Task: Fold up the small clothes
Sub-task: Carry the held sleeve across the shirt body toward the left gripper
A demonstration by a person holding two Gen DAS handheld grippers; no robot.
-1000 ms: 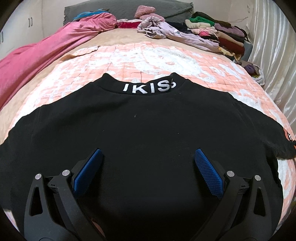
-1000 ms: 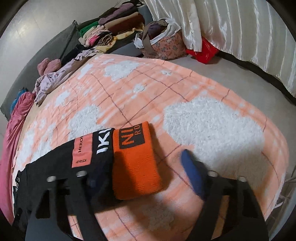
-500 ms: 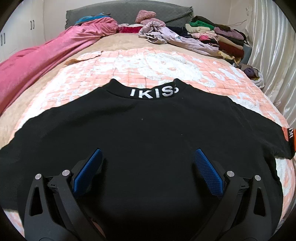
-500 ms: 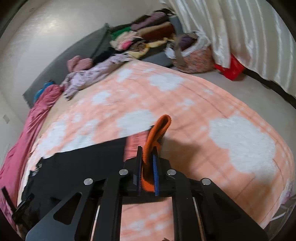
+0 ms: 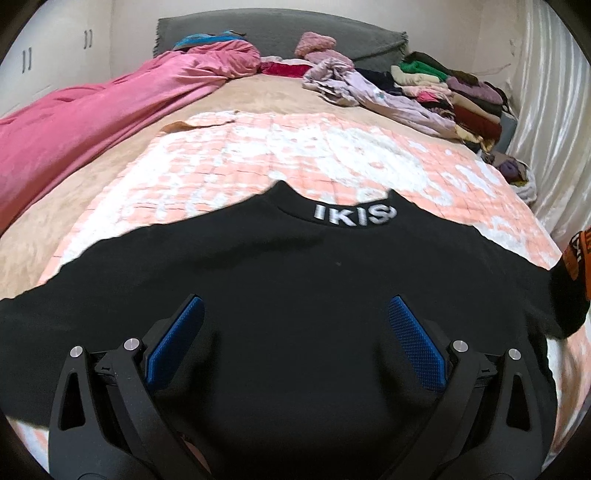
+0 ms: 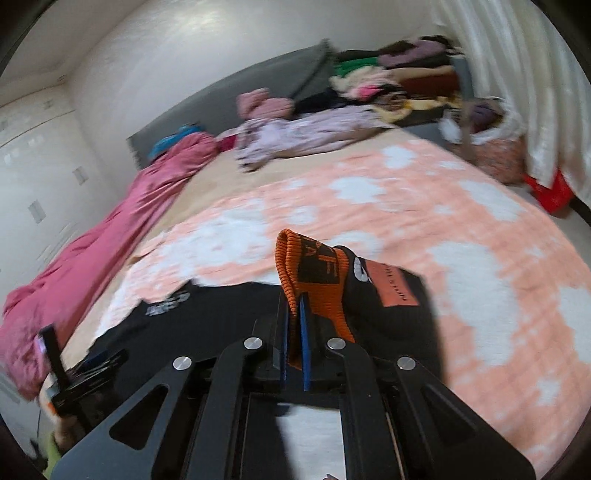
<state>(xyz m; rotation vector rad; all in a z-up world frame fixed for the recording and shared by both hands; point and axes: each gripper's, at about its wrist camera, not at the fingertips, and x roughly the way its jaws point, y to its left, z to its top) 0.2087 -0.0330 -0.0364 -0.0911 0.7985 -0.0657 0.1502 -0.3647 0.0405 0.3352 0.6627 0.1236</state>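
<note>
Half of orange cuff (image 6: 317, 295) inside right tool (image 6: 293, 332)

A wide bed (image 5: 236, 92) fills the room, spread with a peach-and-white patterned blanket (image 5: 295, 155) over a tan sheet. A grey headboard (image 5: 280, 26) stands at the far end against a plain pale wall (image 6: 184, 55). A crumpled pink quilt (image 5: 92, 114) runs along the left side. Stacked clothes (image 5: 454, 88) sit at the far right corner, with a lilac garment (image 5: 376, 96) sprawled beside them. Shiny white curtains (image 5: 554, 122) hang on the right; white cupboard doors (image 5: 48, 51) line the left. A floral bag (image 6: 498, 155) and something red (image 6: 550, 188) rest on the floor by the curtains.
</note>
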